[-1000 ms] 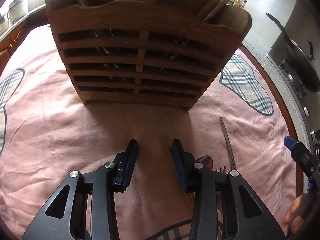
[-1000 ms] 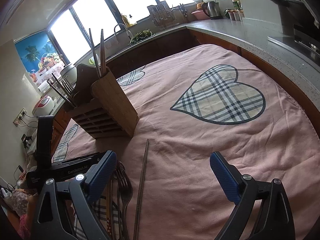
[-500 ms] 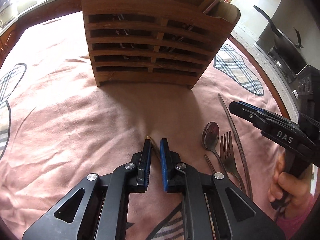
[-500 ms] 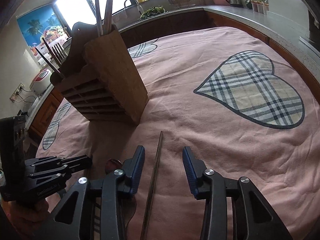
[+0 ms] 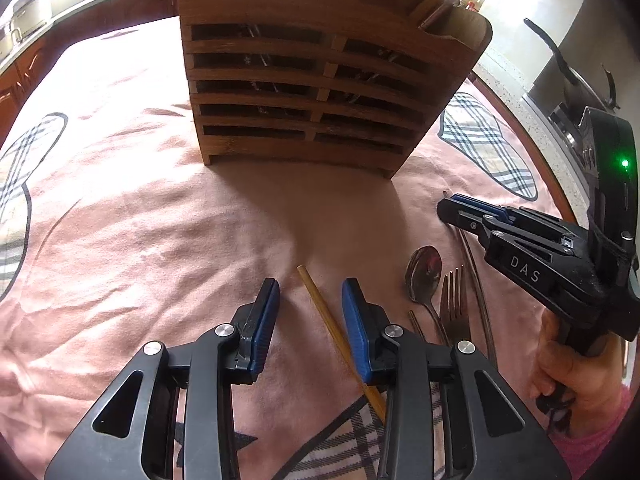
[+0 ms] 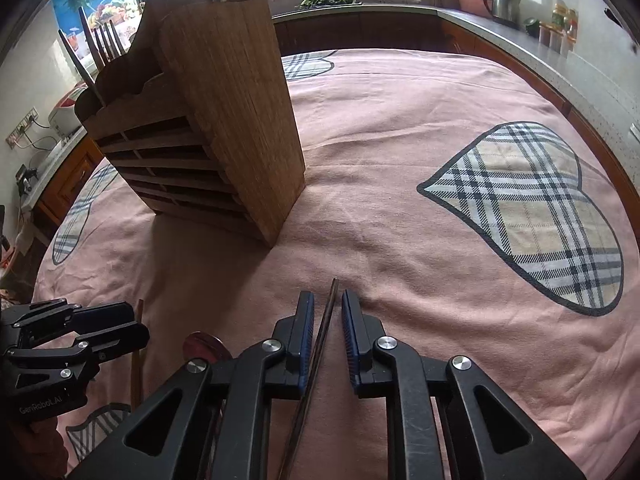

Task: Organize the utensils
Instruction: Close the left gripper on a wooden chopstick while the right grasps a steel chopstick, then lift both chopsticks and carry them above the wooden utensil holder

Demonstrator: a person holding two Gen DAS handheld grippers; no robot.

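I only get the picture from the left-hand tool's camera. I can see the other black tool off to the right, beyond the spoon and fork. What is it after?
Observer: Its own camera shows a dark chopstick lying lengthwise between the fingers of the right gripper.
Operator: So has it grabbed it?
Observer: Not quite. The jaws have just been closing, but a thin gap shows beside the chopstick.
Operator: My picture cuts off the top of the wooden box. What is up there?
Observer: Fork tines stick up from the wooden utensil holder, in the compartment at the end farthest from the right gripper.
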